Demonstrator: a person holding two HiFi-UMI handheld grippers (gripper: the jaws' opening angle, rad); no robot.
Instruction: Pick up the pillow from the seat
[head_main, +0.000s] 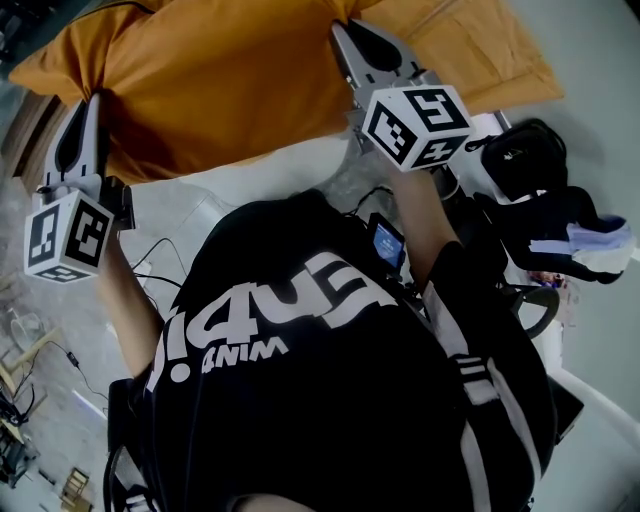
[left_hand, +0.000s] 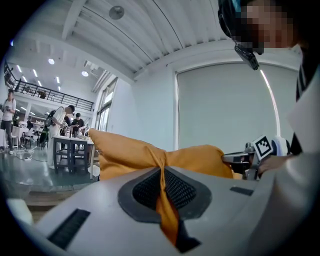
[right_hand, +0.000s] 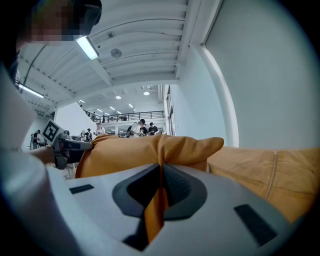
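Observation:
The orange pillow (head_main: 210, 70) hangs between my two grippers, in front of the person's chest and above the white seat (head_main: 250, 175). My left gripper (head_main: 96, 98) is shut on a bunched fold at the pillow's left edge. In the left gripper view a strip of orange fabric is pinched in the left gripper (left_hand: 161, 175), with the pillow (left_hand: 130, 155) beyond. My right gripper (head_main: 347, 28) is shut on the pillow's right edge. The right gripper view shows the right gripper (right_hand: 160, 170) clamped on the same cloth, with the pillow (right_hand: 145, 150) beyond.
A second orange cushion (head_main: 480, 50) lies at the right, seen also as the cushion (right_hand: 270, 170) in the right gripper view. Black gear and a white-and-purple item (head_main: 590, 245) sit at the right. Cables (head_main: 150, 265) trail on the floor. People stand by a table (left_hand: 70, 150) far off.

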